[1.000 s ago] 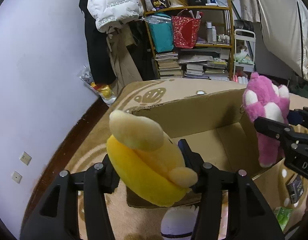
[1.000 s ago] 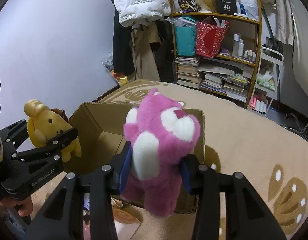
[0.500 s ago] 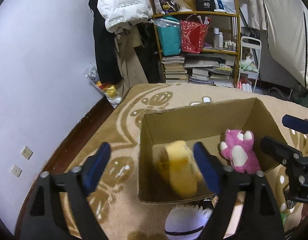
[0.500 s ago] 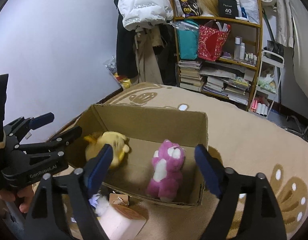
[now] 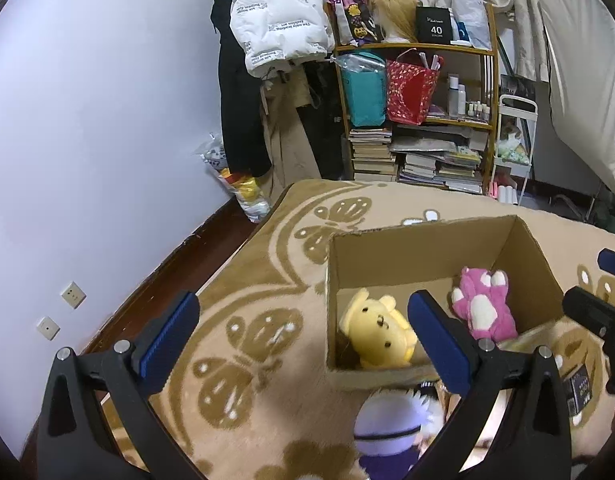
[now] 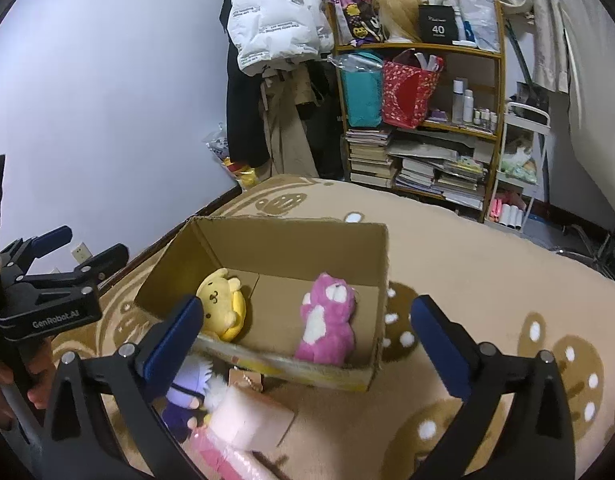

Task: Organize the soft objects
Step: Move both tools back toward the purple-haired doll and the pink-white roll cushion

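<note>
My left gripper point(image 5: 303, 330) hangs over the rug point(image 5: 267, 264), just off the box's left wall; its jaws have just been opening and stand wide apart with nothing between them. In the right wrist view I see it at the left edge, my hand point(image 6: 3, 384) wrapped round its handle.

The box point(image 6: 291, 248) sits open on the rug. The yellow plush point(image 6: 221, 304) lies in its left half, close to the near left corner, face up. The pink plush point(image 6: 327, 320) lies in the right half, near the right wall and the near edge, well apart from the yellow one.

My right gripper point(image 6: 307, 338) hovers above the box's near edge. Its jaws too have just been opening; they are spread wide, and neither pad touches the pink plush seen below between them.

On the rug just outside the box's near wall lie a purple plush point(image 6: 187, 392) and a pink packet point(image 6: 243, 428), touching each other.
</note>
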Demonstrator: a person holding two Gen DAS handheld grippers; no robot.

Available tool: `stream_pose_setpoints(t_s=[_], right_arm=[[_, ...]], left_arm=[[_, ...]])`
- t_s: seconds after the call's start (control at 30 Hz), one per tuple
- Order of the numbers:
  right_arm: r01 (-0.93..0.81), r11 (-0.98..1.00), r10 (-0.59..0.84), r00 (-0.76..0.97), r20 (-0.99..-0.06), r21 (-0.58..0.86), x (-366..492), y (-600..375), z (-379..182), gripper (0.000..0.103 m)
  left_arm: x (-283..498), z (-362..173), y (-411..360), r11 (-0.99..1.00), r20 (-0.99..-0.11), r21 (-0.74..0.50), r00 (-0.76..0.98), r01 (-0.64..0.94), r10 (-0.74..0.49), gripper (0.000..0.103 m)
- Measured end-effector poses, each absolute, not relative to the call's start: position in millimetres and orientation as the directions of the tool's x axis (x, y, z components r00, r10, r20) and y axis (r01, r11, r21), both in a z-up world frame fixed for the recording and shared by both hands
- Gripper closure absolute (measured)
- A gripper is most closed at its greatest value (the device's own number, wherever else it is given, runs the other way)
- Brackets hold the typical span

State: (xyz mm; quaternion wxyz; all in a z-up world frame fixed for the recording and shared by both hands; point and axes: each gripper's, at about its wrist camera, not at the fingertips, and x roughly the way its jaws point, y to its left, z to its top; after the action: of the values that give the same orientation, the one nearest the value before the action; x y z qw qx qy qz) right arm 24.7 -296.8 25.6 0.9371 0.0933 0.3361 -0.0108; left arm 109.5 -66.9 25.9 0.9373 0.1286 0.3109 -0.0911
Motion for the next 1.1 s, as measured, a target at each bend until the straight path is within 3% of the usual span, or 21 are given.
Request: stream_pose_setpoints(t_s=[0.7, 0.9, 1.1], right_arm=[[0.155, 0.946, 0.068, 0.767, -0.638, 0.286, -33, -292, 27, 0.0], [0.161, 0.933, 0.102, 0.74, -0.664, 0.322, -30, -288, 11, 0.0], [0.145, 0.925, 0.155, 0.699, -0.698, 0.351, -14, -283, -11, 0.0]], left_arm=[[44, 4, -53, 0.935, -0.691, 0.202, 0.719, 0.291, -0.075, 0.0], [49, -13, -54, 0.936, -0.741, 0.133, 0.66, 0.325, -0.124, 0.0], [58, -30, -56, 0.937, -0.766, 0.141, 0.635, 0.319, -0.101, 0.0]])
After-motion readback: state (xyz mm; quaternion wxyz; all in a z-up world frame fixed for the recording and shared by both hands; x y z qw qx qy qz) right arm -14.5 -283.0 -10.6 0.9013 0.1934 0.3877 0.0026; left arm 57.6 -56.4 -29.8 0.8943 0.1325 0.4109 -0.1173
